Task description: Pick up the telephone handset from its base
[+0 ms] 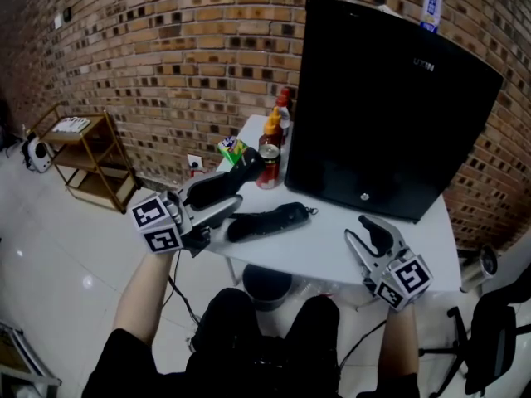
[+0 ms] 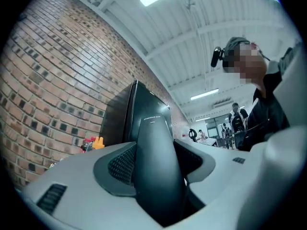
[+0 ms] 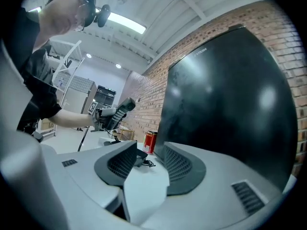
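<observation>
Pale grey left gripper [image 1: 233, 191], matching right gripper [image 1: 358, 229], black-white marker cubes [image 1: 158, 224], black sleeves [image 1: 116, 356]

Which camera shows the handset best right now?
Head view: the whole handset shows, gripped in the left tool, clear of its base. Left gripper view shows only its dark back; right gripper view shows it small and distant.

Lower end of handset [image 2: 154, 147] out of sight inside left claw [image 2: 158, 164]

A black cabinet [image 1: 390, 106] is standing on the white counter [image 1: 332, 251] by the brick wall [image 1: 166, 48], a red can [image 1: 268, 167], two sauce bottles [image 1: 271, 131] and a green box [image 1: 232, 150] are sitting just beside it, and a wooden shelf cart [image 1: 87, 160] is standing well apart on the floor.
</observation>
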A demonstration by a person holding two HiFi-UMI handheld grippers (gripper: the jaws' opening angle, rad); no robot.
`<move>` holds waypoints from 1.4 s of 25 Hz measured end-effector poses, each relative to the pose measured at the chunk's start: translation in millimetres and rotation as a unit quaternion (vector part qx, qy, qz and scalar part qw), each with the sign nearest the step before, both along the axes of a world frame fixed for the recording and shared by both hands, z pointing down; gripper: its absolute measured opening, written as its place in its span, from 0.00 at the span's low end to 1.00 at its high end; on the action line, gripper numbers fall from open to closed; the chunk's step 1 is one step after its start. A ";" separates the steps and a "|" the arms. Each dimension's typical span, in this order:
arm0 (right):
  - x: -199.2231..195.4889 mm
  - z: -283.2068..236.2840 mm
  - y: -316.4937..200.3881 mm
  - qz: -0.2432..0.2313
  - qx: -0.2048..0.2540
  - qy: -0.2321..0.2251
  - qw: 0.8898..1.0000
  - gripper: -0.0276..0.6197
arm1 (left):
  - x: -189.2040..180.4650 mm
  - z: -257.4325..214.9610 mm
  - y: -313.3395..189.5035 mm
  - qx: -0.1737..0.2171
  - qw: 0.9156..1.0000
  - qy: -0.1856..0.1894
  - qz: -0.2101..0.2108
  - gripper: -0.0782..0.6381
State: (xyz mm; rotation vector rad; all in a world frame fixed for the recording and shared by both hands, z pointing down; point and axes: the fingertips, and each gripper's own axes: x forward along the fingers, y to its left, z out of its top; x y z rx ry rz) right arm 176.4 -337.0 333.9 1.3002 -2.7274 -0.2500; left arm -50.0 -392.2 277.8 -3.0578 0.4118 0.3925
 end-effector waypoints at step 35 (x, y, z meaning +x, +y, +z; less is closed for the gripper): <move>12.9 -10.4 21.0 0.016 0.023 -0.079 0.997 0.06 | -11.4 -2.6 11.7 -0.017 0.998 0.050 0.025 0.46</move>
